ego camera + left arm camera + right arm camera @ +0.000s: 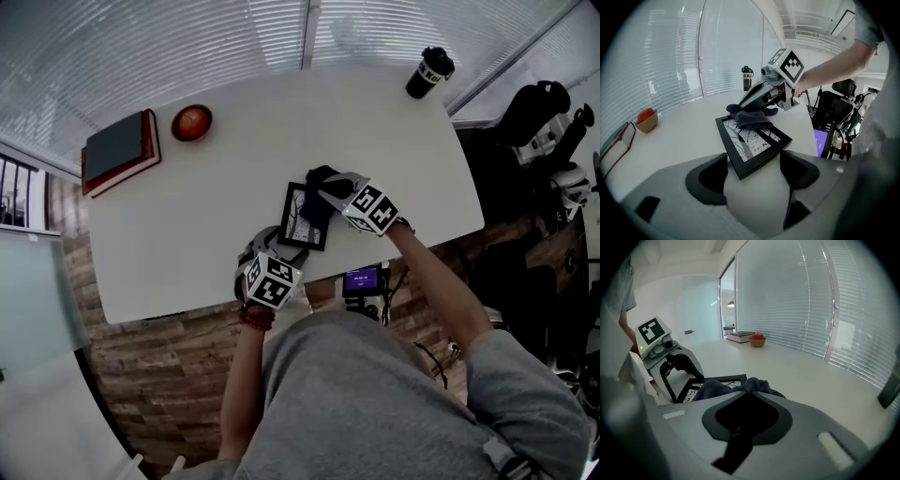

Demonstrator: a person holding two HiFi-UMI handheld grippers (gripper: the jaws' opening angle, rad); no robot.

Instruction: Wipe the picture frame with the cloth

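Right tool (328, 192) pinches the cloth (314, 211) on the frame (298, 227); left tool (284, 246) clamps its corner. A bowl (175, 125) of red fruit (193, 120) sits on the white bench (281, 112).

Your table (281, 122) is plain white. The picture frame (298, 228) near its front edge is black, and the picture inside is white with thin black lines. The cloth (317, 199) on it is dark blue. Your left gripper (270, 242) and right gripper (330, 190) are grey with black pads, and each shows black and white squares. By the far left corner, the book (120, 150) is red with a dark cover. The apple (646, 114) is red, in a brown bowl (648, 125). The cup (429, 72) at the far right corner is black with white letters. Your shirt (375, 403) is grey.
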